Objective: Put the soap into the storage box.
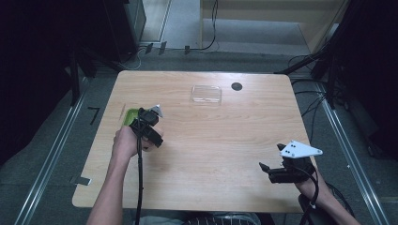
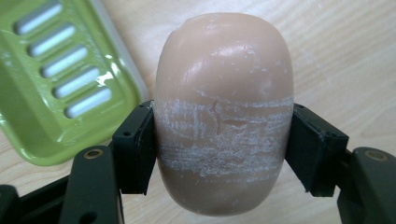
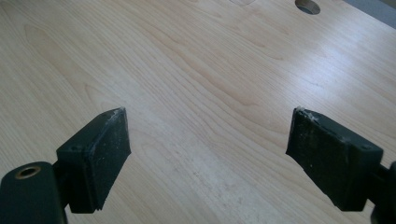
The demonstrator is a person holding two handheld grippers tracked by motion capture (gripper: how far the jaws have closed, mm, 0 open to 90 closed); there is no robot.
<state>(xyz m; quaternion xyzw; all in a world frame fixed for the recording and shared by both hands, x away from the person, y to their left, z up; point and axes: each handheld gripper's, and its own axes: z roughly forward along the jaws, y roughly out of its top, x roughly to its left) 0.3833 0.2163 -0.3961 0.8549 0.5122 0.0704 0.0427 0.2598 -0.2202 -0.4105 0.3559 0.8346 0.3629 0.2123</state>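
The left gripper (image 1: pixel 146 123) sits over the table's (image 1: pixel 211 140) left side in the high view, hand wrapped round it, its tip right at a green soap dish (image 1: pixel 130 116). Across the way, the right gripper (image 1: pixel 277 172) rests low near the right front corner, jaws spread. A clear plastic lid (image 1: pixel 206 93) lies toward the far edge, with a dark round hole (image 1: pixel 237 86) just beside it.

Over to the left gripper view: the left gripper (image 2: pixel 223 140) is clamped on a bar of soap (image 2: pixel 224 107), a pad pressed on either flank. The soap is a rounded oval, pale peach and glossy at the top, its middle band scuffed with whitish scratches and a small crack. It hangs above the wood, the soap dish (image 2: pixel 42 93) with its slotted floor just to the left.

Right gripper view now: the right gripper (image 3: pixel 208 154) has its jaws wide apart, nothing between them, white residue along the pad edges (image 3: pixel 114 135), bare table (image 3: pixel 187 70) beyond.
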